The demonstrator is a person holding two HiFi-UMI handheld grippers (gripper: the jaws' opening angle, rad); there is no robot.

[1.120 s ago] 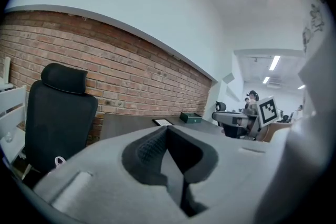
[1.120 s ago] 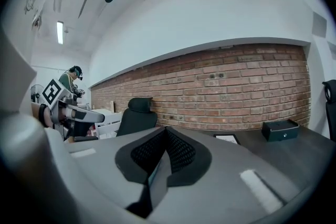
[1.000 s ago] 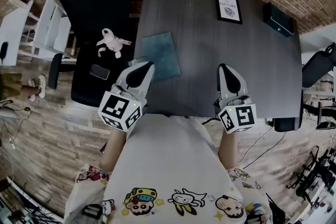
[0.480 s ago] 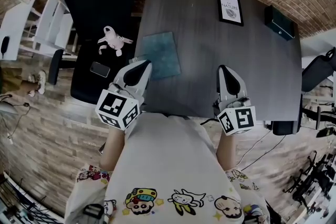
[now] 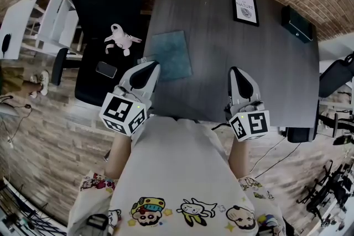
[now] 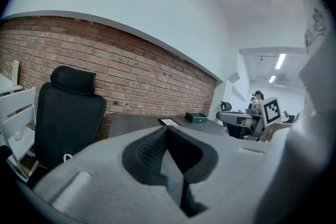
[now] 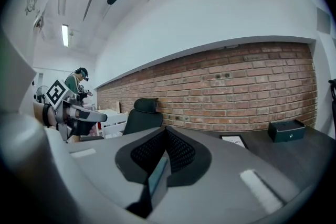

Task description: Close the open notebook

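Observation:
A teal notebook (image 5: pixel 171 56) lies flat and shut on the dark table (image 5: pixel 232 74), near its left edge. My left gripper (image 5: pixel 150 67) is shut and empty, its tip just at the notebook's near left corner in the head view. My right gripper (image 5: pixel 234 73) is also shut and empty, hovering over the table's near right part, well apart from the notebook. In the left gripper view the jaws (image 6: pixel 169 131) meet with nothing between them; in the right gripper view the jaws (image 7: pixel 166 131) do the same. The notebook is hidden in both gripper views.
A framed picture (image 5: pixel 245 8) and a dark box (image 5: pixel 298 24) sit at the table's far side. A black office chair (image 5: pixel 105 3) stands left of the table with a pink plush toy (image 5: pixel 123 40) and a phone (image 5: pixel 105 69) on its seat. A white shelf (image 5: pixel 50 25) stands further left.

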